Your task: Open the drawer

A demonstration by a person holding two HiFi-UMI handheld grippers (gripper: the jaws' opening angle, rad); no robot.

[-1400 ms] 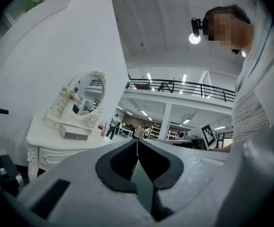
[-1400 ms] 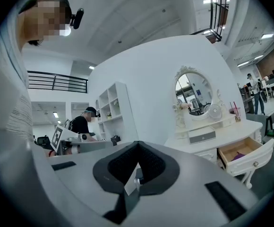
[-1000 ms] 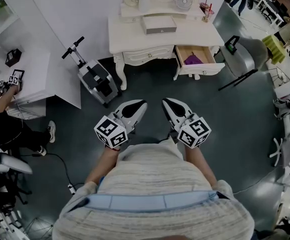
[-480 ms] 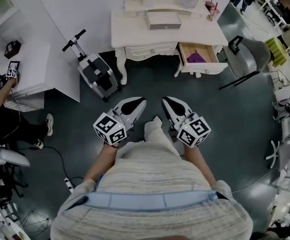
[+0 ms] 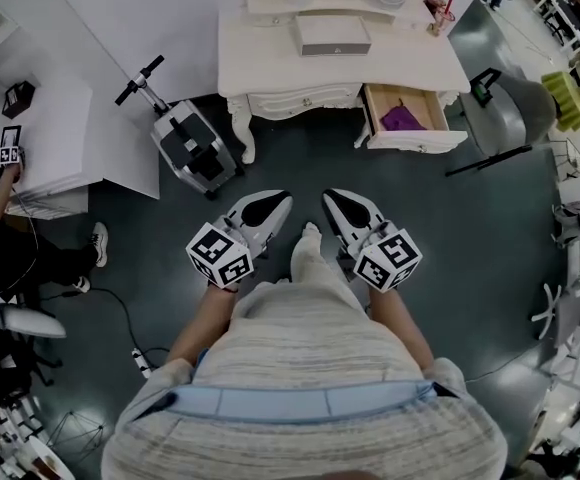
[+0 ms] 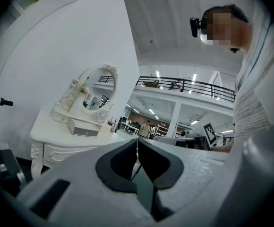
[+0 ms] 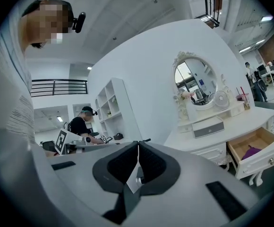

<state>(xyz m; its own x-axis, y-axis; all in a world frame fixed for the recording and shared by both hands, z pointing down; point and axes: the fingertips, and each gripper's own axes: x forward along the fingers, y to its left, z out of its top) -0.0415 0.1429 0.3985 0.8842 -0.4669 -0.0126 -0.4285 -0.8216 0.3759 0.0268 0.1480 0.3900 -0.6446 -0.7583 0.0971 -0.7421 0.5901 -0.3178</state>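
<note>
Holding the left gripper (image 5: 275,206) and right gripper (image 5: 338,203) side by side, the 2 jaw pairs pressing together on nothing. Well ahead, at the right end of the white dressing table (image 5: 270,58), sitting pulled out: the drawer (image 5: 417,140), holding something purple (image 5: 402,120).

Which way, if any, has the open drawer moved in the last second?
No. The open drawer juts from the dressing table's right side exactly as before.

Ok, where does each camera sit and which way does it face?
Head view: on the head, steeply down at dressing table, open drawer; left gripper, right gripper, forearms, torso show.
Left gripper view: on it, along shut jaws toward the dressing table; torso right.
Right gripper view: likewise; torso left.
Shared: head and right gripper views show the drawer.
</note>
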